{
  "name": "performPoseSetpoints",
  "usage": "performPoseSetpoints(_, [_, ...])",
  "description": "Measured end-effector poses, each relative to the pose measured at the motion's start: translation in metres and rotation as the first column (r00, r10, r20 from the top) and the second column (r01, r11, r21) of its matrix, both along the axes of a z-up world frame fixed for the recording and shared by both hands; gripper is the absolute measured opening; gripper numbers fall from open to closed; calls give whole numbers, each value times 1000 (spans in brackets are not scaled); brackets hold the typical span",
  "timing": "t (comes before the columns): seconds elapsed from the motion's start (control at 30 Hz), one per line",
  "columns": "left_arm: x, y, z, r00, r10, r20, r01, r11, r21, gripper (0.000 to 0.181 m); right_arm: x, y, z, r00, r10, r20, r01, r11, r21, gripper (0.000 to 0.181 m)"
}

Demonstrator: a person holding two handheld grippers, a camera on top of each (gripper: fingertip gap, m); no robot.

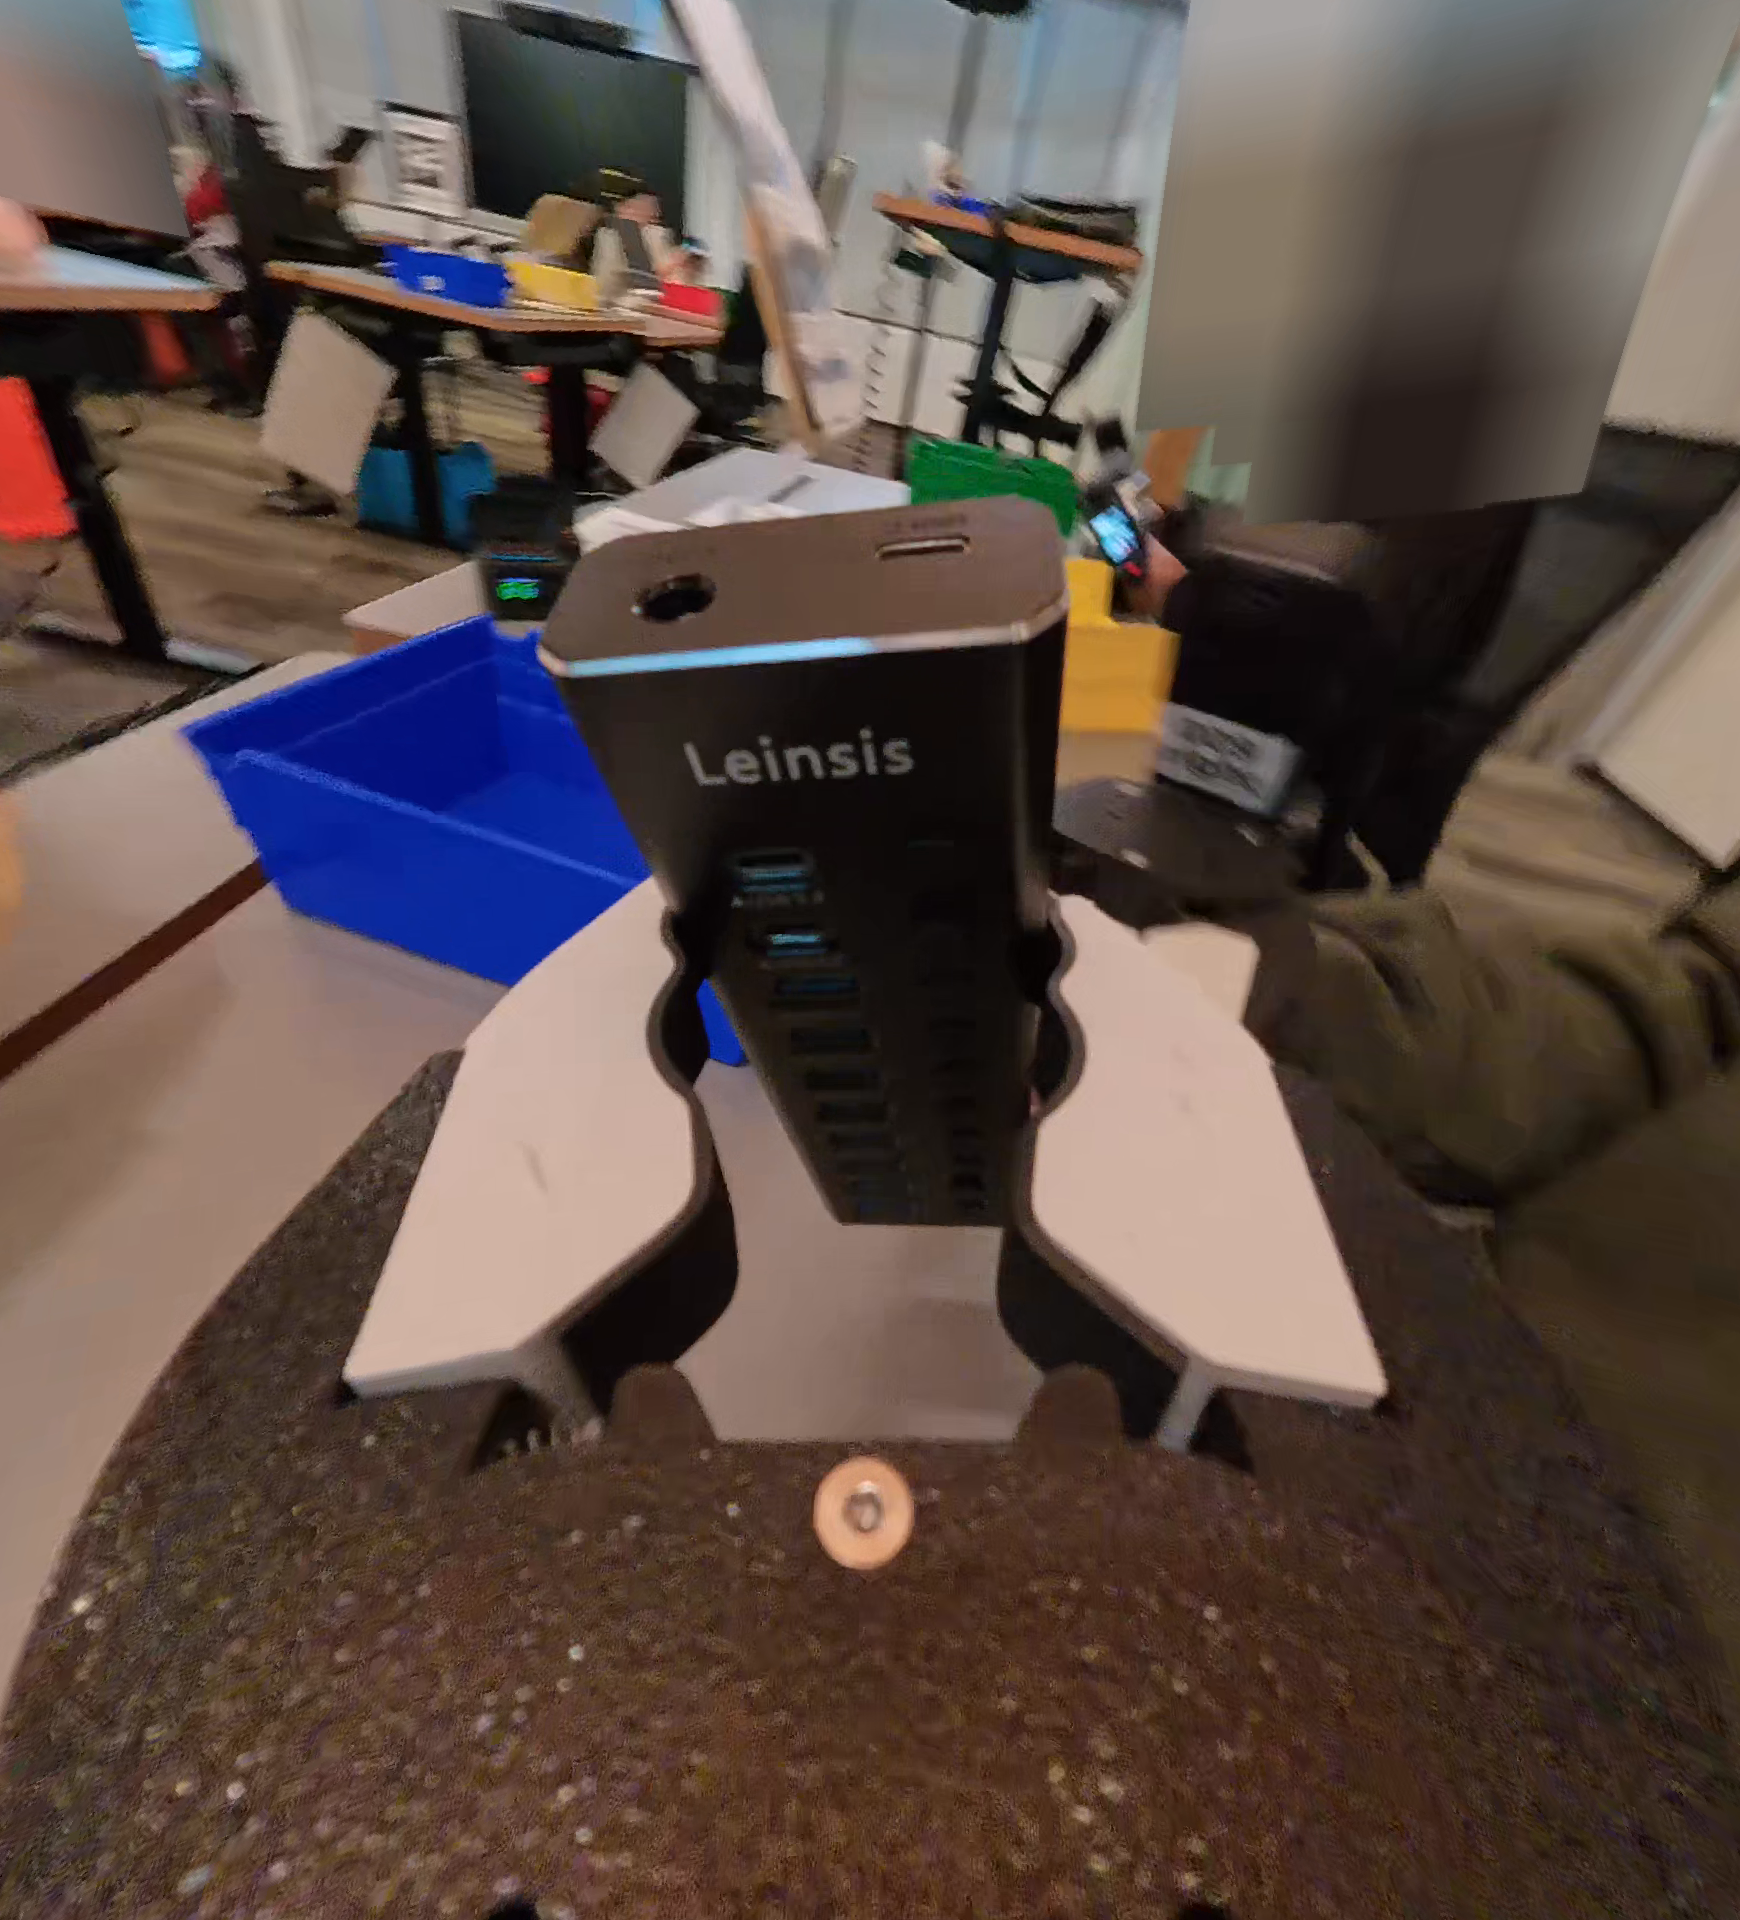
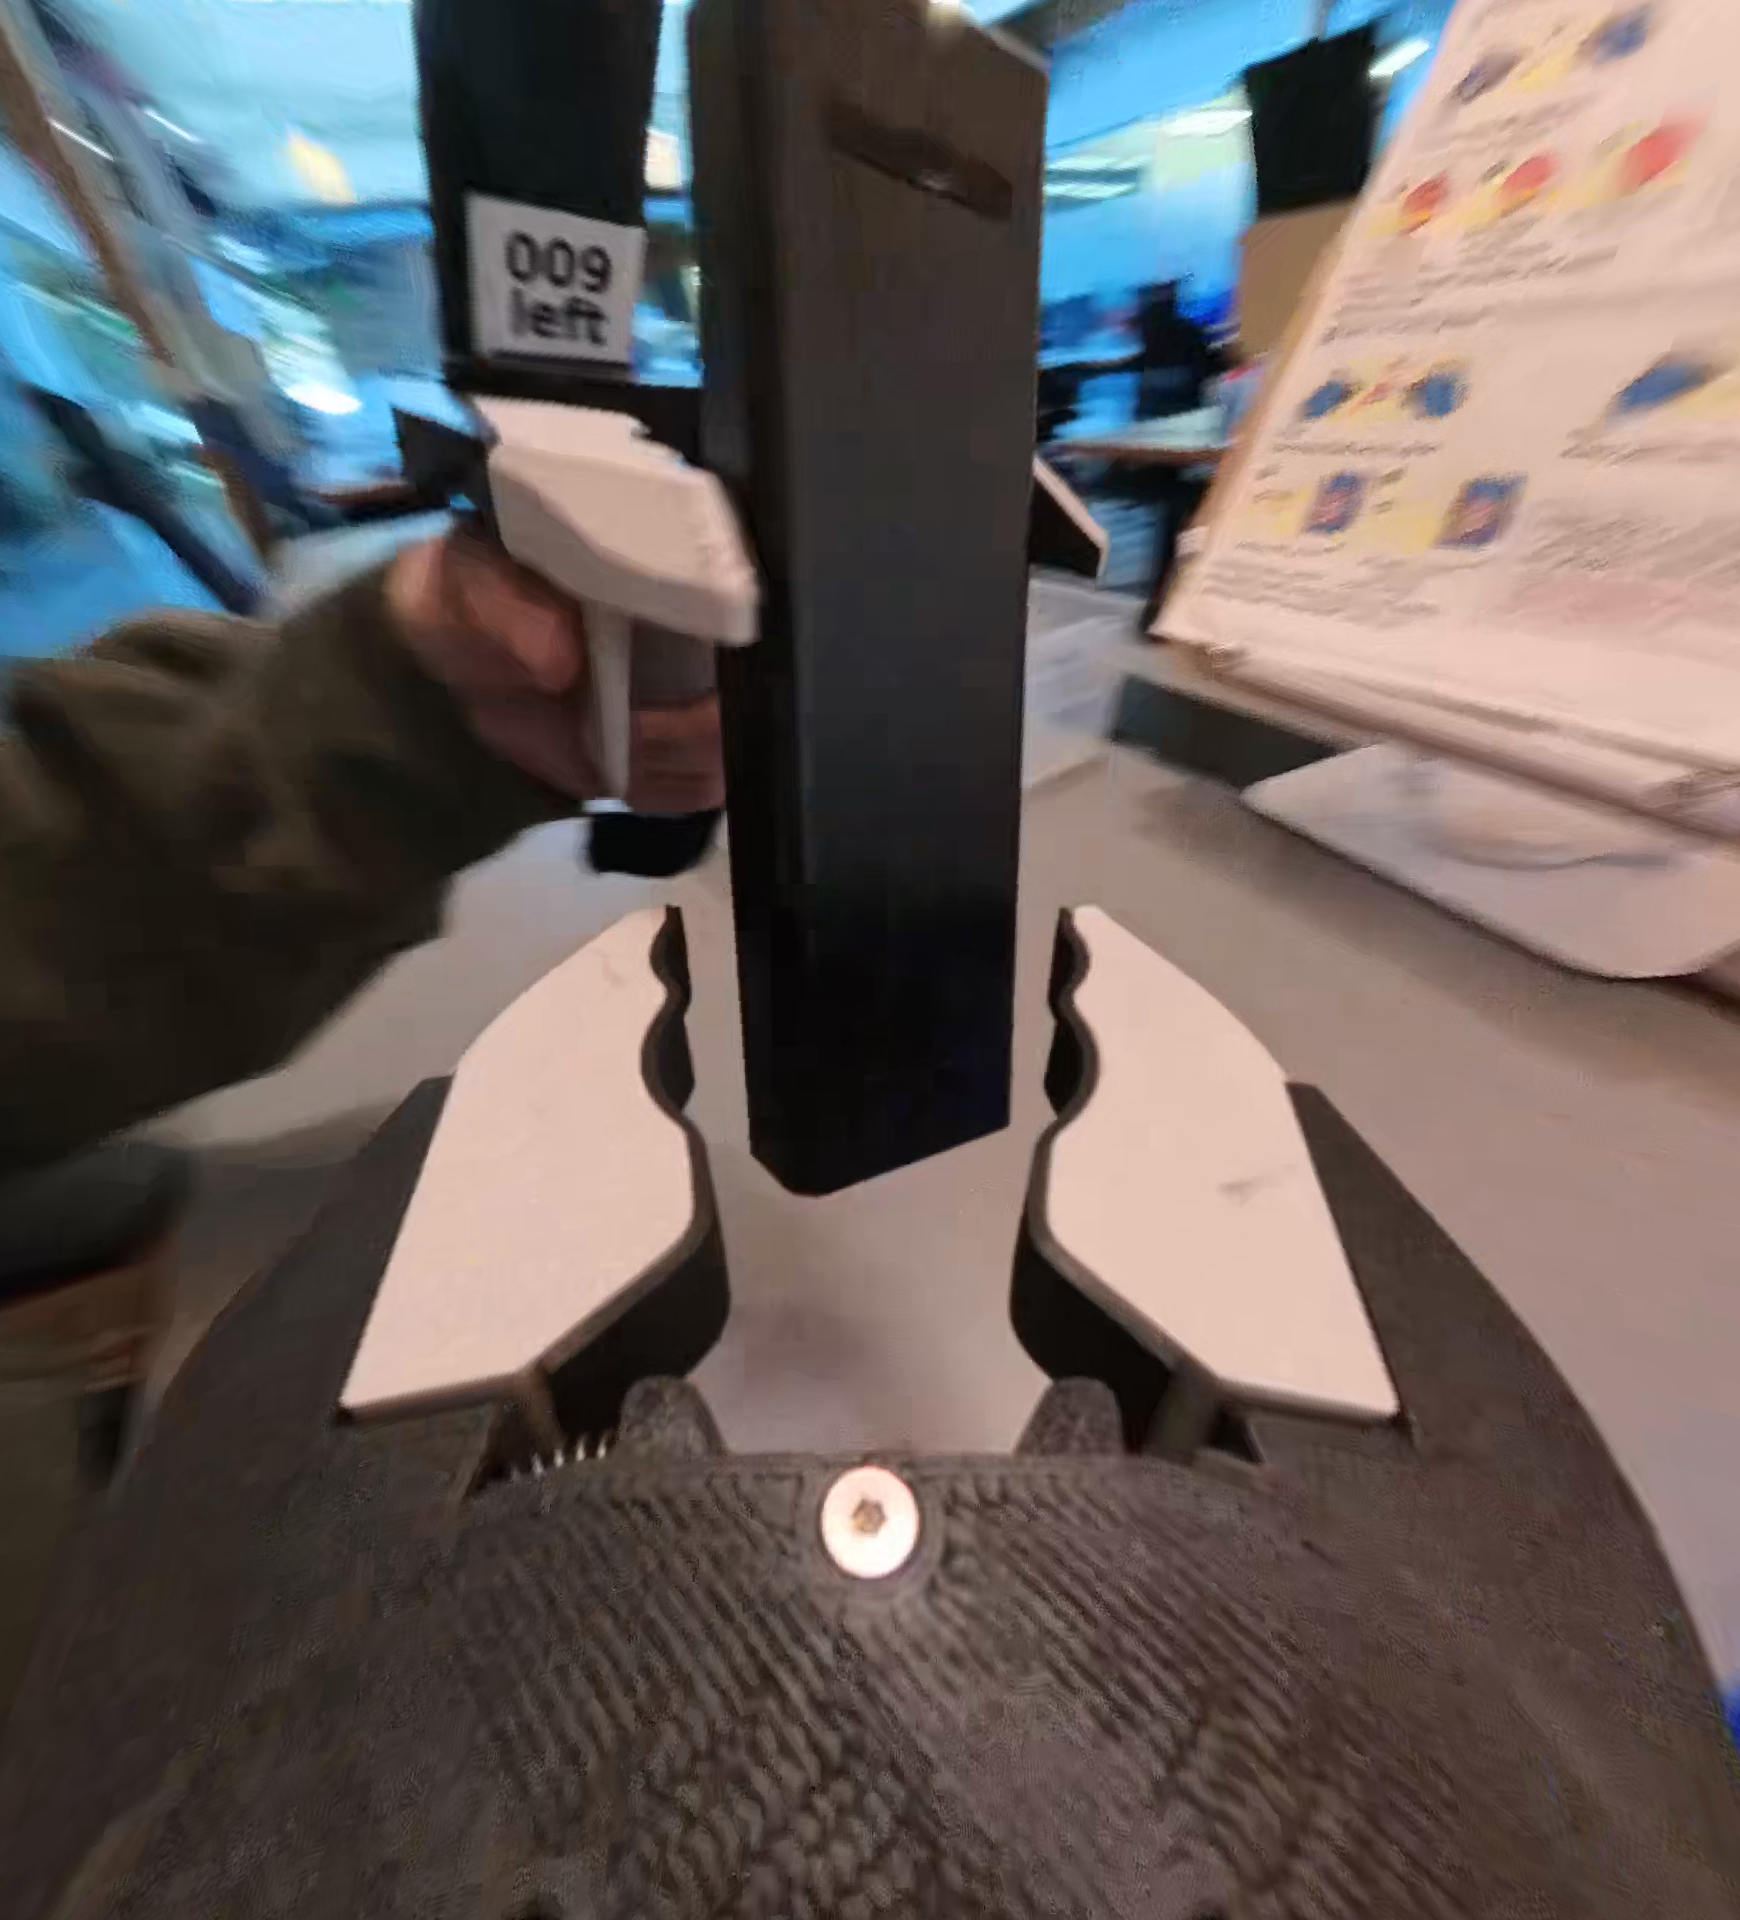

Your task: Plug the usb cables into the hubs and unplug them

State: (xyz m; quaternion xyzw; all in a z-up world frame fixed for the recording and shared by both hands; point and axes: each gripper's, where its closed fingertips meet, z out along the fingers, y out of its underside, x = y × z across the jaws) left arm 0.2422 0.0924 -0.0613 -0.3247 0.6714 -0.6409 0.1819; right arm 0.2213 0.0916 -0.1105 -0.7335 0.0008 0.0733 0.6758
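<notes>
A black USB hub (image 1: pixel 814 727) with a row of blue ports down its face is held upright above the grey table (image 1: pixel 118 1143). My left gripper (image 1: pixel 861 935) is shut on its sides. In the right wrist view the hub's plain back (image 2: pixel 876 623) hangs with its lower end between the fingers of my right gripper (image 2: pixel 866 925), which is open with a gap on each side. One white finger (image 2: pixel 627 530) of the left gripper presses the hub from the left, held by a hand in an olive sleeve (image 2: pixel 222 831). No cable is in view.
A blue bin (image 1: pixel 409 810) stands on the table behind the hub, and a yellow bin (image 1: pixel 1115 665) farther back right. A propped picture board (image 2: pixel 1520 364) and a white flat object (image 2: pixel 1520 862) stand at the right. The olive sleeve (image 1: pixel 1468 1018) reaches in from the right. The gap from one gripper's tips to the other's is roughly 6 cm.
</notes>
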Motion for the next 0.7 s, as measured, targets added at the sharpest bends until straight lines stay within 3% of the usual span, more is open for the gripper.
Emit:
performPoseSetpoints(0.07, [-12, -10, 3, 990, -132, 47, 129, 989, 65, 61, -13, 0, -2, 979, 160, -123, -164, 986, -23, 67])
performPoseSetpoints(0.13, [-20, -17, 3, 975, -216, 56, 208, 971, 117, 60, -24, 1, -9, 964, 235, -120, -244, 968, -63, 69])
performPoseSetpoints(0.27, [-32, -26, -15, 951, -310, 20, 294, 919, 261, 60, -34, 8, -9, 978, 207, -18, -208, 977, -45, 66])
performPoseSetpoints(0.33, [-34, -28, -25, 952, -307, -4, 294, 908, 297, 60, -29, 8, 5, 991, 136, -5, -136, 990, 47, 58])
performPoseSetpoints(0.53, [-44, -34, -51, 949, -309, -59, 313, 908, 280, 60, -42, 8, -22, 993, 121, -12, -121, 993, 6, 59])
performPoseSetpoints(0.7, [-59, -43, -57, 946, -325, -14, 317, 913, 257, 60, -55, -4, -29, 994, 109, 6, -109, 993, 49, 59])
